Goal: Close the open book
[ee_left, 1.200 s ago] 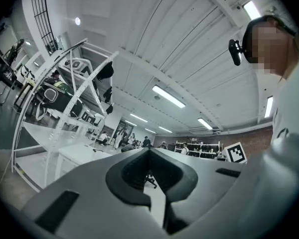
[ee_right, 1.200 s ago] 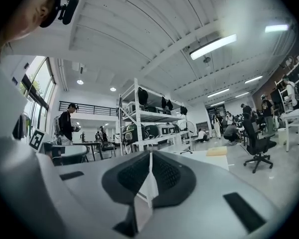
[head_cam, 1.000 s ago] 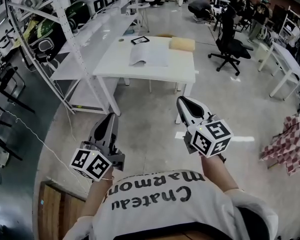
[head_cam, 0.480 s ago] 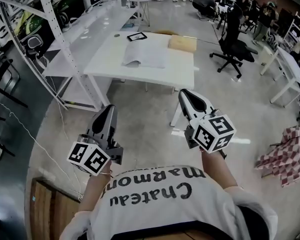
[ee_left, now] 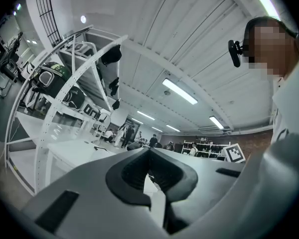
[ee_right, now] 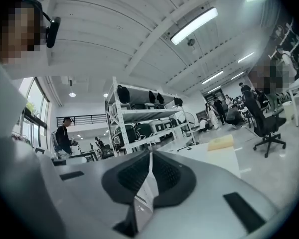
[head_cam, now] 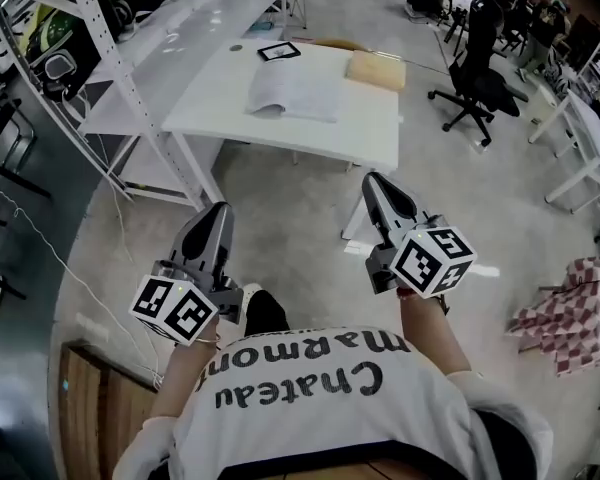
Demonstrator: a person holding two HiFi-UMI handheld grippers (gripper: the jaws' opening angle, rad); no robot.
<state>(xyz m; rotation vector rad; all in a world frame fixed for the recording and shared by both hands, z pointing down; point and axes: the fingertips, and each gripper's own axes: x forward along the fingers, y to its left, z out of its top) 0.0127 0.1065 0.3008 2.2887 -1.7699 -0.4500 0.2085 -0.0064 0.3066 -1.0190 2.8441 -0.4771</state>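
Note:
The open book (head_cam: 292,90) lies flat with pale pages up on the white table (head_cam: 280,128), far ahead of me in the head view. Both grippers hang over the bare floor, well short of the table. My left gripper (head_cam: 220,211) points toward the table's near left leg, jaws together with nothing between them. My right gripper (head_cam: 372,180) points at the table's near right corner and is also shut and empty. In the left gripper view the left gripper's (ee_left: 150,151) tips meet. The right gripper's (ee_right: 149,156) tips meet in the right gripper view, with the table beyond.
On the table's far side sit a tan pad (head_cam: 376,70) and a black-framed marker card (head_cam: 279,51). White shelving racks (head_cam: 100,38) run along the left. A black office chair (head_cam: 477,83) stands to the right and a checked cloth (head_cam: 570,313) at far right.
The table and book have come nearer and lower in the head view as I walk toward them. Both grippers have gone forward with me and stayed shut.

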